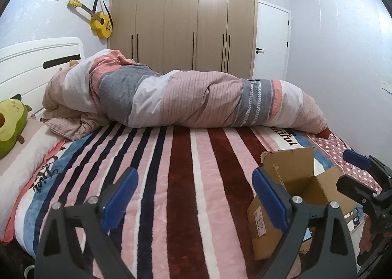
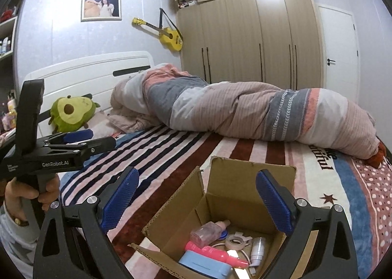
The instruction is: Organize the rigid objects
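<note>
Both grippers are up over the bed [image 1: 186, 181] right now, nothing in either one. The left hand-held gripper [image 1: 193, 195] has its blue pads spread wide over the striped blanket [image 1: 156, 156], with only blanket between them. The right hand-held gripper [image 2: 197, 200] is spread just as wide, hanging above the open box [image 2: 171, 217] — no object between its pads, they're well clear of everything inside. The box sits on the blanket near the foot side of the bed, flaps up, and it holds the stuff: a pink bottle [image 2: 208, 230], a red tube [image 2: 213, 253], a light blue case [image 2: 205, 265], a tape roll [image 2: 235, 239] and a small white bottle [image 2: 257, 249], all lying loose on the bottom and touching or overlapping each other. From the right wrist view you can see the person's hand [image 2: 31, 193] around the left gripper's handle, off to the left of the box. A rolled-up duvet [image 1: 186, 100] lies across the far side of the bed, and an avocado plush [image 2: 71, 112] sits by the headboard [image 2: 88, 71].
</note>
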`<state>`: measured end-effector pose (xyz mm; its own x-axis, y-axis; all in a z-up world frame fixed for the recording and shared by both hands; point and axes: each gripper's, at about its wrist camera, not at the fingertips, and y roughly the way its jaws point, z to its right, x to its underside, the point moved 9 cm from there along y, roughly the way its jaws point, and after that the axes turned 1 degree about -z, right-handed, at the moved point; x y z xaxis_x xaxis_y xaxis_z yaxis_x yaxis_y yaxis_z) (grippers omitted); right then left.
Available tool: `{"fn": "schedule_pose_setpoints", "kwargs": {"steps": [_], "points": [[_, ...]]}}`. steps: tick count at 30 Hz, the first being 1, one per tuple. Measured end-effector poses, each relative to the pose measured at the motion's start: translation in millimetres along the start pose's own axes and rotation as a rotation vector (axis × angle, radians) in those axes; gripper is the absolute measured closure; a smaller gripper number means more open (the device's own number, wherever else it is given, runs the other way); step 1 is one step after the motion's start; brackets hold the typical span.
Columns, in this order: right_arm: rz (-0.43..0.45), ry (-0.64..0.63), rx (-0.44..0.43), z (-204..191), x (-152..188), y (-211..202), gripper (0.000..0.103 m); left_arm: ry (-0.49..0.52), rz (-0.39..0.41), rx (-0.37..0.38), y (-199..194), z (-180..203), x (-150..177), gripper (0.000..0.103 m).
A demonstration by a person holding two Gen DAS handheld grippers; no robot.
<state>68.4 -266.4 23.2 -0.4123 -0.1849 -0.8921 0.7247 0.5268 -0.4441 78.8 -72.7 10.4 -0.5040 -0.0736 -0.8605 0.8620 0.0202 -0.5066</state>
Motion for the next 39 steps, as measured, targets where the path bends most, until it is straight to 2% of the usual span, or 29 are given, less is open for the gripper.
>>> {"fn": "schedule_pose_setpoints", "kwargs": {"steps": [39], "points": [[0.011, 0.01, -0.005, -8.5, 0.9, -2.0, 0.007, 0.001, 0.003, -0.007, -2.8, -3.4, 0.6, 0.01]]}}
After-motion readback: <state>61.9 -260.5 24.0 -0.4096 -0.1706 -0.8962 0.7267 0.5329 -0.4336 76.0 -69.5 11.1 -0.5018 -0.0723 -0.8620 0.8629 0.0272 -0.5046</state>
